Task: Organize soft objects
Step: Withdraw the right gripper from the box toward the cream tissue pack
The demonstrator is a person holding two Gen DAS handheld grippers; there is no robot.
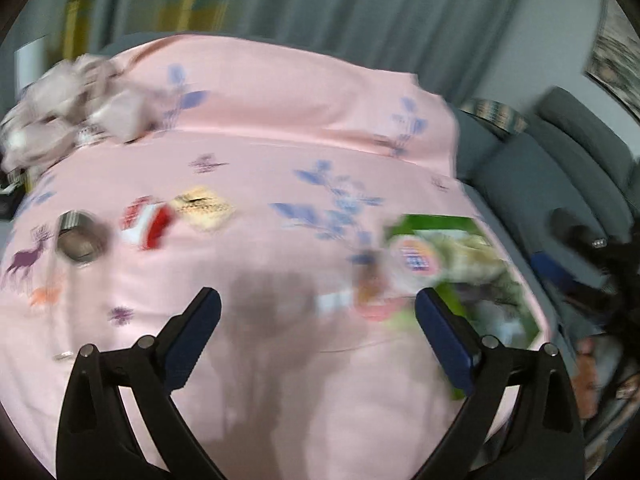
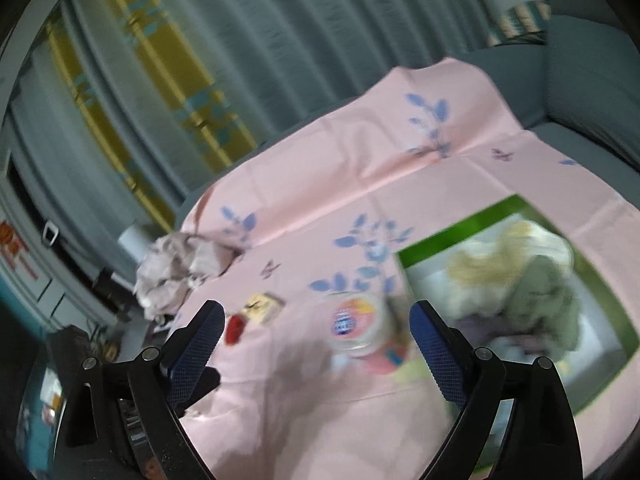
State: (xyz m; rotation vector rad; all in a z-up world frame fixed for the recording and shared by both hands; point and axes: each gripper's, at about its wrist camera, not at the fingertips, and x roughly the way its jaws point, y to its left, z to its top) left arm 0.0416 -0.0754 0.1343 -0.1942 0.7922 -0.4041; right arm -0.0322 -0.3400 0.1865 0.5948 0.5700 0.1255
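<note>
Left gripper: wide, empty.
Right gripper: wide, empty.
Green box: collects soft toys.
Crumpled cloth: unsorted.

Blue lettering on the round lid seems too blurred to read.

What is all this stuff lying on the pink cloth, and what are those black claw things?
pink cloth: one, pink with blue leaf prints, covering the surface
green box: one, green-rimmed, right side of the cloth
soft toys: several, cream and grey-green, inside the box; too blurred to count
crumpled fabric: one heap, pale pinkish, far left
metal cup: one, silver, left
red-and-white item: one, beside the cup
yellow item: one, next to it
round tub: one, clear, near the box
curtain: grey, behind
left gripper: black, blue pads, open, empty
right gripper: same, open, empty
</note>
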